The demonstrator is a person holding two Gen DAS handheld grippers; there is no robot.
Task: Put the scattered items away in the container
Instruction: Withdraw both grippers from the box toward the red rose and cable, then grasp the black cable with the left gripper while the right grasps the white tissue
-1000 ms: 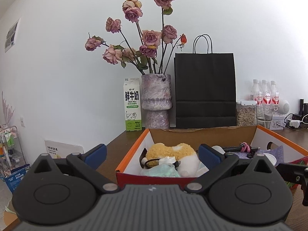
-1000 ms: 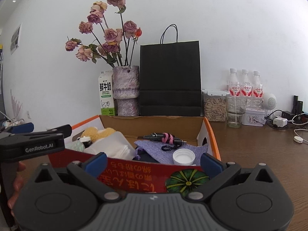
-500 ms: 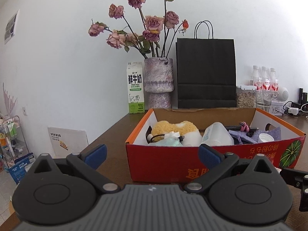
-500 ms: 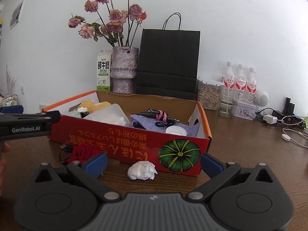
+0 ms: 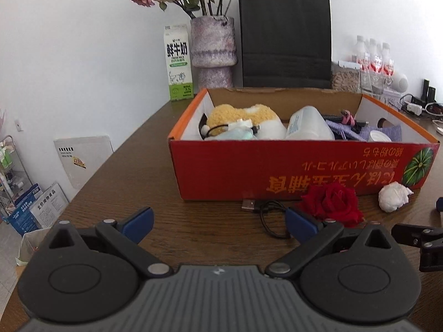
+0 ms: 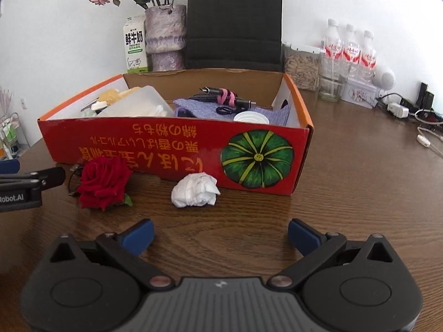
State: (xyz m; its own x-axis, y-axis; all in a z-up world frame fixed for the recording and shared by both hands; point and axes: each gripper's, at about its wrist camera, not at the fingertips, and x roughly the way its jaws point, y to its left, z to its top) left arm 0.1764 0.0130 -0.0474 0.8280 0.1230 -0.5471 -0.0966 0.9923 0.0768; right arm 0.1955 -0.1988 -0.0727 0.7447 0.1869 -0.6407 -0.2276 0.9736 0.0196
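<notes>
A red cardboard box [image 5: 277,171] [image 6: 171,149] stands on the brown table, holding a plush toy [image 5: 243,116], a plastic bottle [image 5: 307,127], a purple cloth [image 6: 205,108], a cable bundle [image 6: 221,95] and a white lid [image 6: 250,117]. In front of it lie a red rose [image 5: 332,204] [image 6: 103,182], a crumpled white tissue [image 5: 394,196] [image 6: 195,191] and a black USB cable [image 5: 265,213]. My left gripper [image 5: 218,224] is open, empty, short of the cable and rose. My right gripper [image 6: 220,235] is open, empty, just short of the tissue.
Behind the box stand a milk carton [image 5: 178,63], a vase of dried roses [image 5: 213,52], a black paper bag [image 5: 285,38], a jar [image 6: 301,66], a glass and water bottles [image 6: 350,49]. Chargers and cables [image 6: 409,110] lie at the far right. The table edge runs along the left.
Both grippers pulled back from over the box and tilted down; the rose, tissue and cable in front of the box have come into view. Both stay open and empty.
</notes>
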